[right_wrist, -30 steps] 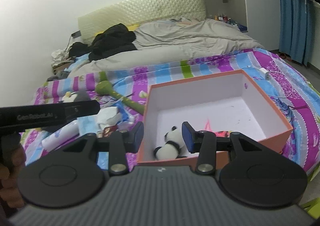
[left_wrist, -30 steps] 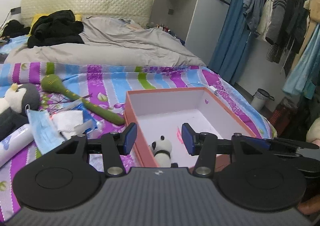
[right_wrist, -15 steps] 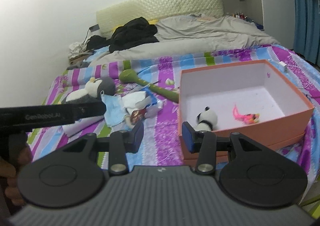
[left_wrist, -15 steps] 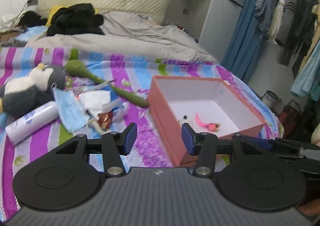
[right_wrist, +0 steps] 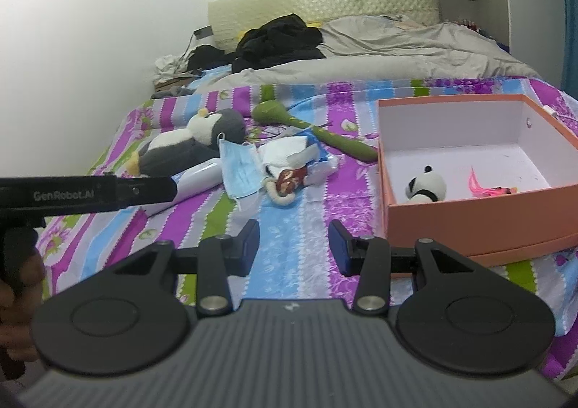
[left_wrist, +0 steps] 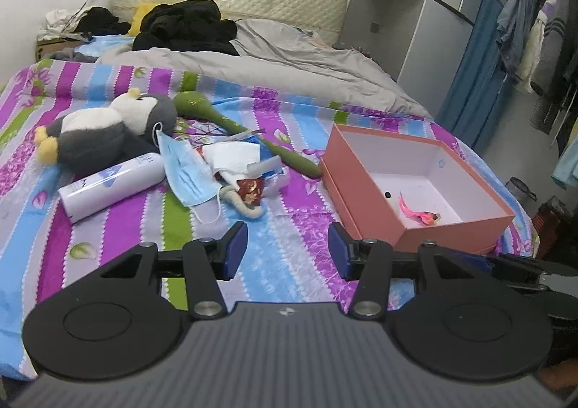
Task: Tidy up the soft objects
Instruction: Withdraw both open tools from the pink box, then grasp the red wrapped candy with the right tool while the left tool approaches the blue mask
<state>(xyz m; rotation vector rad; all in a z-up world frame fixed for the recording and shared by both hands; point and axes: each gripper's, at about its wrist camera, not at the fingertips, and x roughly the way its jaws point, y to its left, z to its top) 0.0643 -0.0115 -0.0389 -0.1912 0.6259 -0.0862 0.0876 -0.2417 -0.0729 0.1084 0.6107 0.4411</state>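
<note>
An open orange box (left_wrist: 361,204) (right_wrist: 469,227) sits on the striped bedspread at the right. A small panda plush (right_wrist: 426,187) and a pink feathery toy (left_wrist: 419,213) (right_wrist: 487,187) lie inside it. A grey and white penguin plush (left_wrist: 104,129) (right_wrist: 188,144) lies at the left beside a green soft stick (left_wrist: 245,133) (right_wrist: 318,131). A small brown plush piece (left_wrist: 249,191) (right_wrist: 287,182) lies in the pile. My left gripper (left_wrist: 288,250) is open and empty, above the bedspread left of the box. My right gripper (right_wrist: 293,247) is open and empty, near the box's front corner.
A white bottle (left_wrist: 112,184), a blue face mask (left_wrist: 188,169) and white tissue (left_wrist: 234,155) lie in the pile left of the box. Grey duvet (left_wrist: 271,64) and black clothes (left_wrist: 188,28) lie behind. Hanging clothes (left_wrist: 542,28) and a cabinet are at the right.
Both grippers have pulled back from over the box and swung left. The pile and the penguin plush have come into fuller view. Both stay open and empty.
</note>
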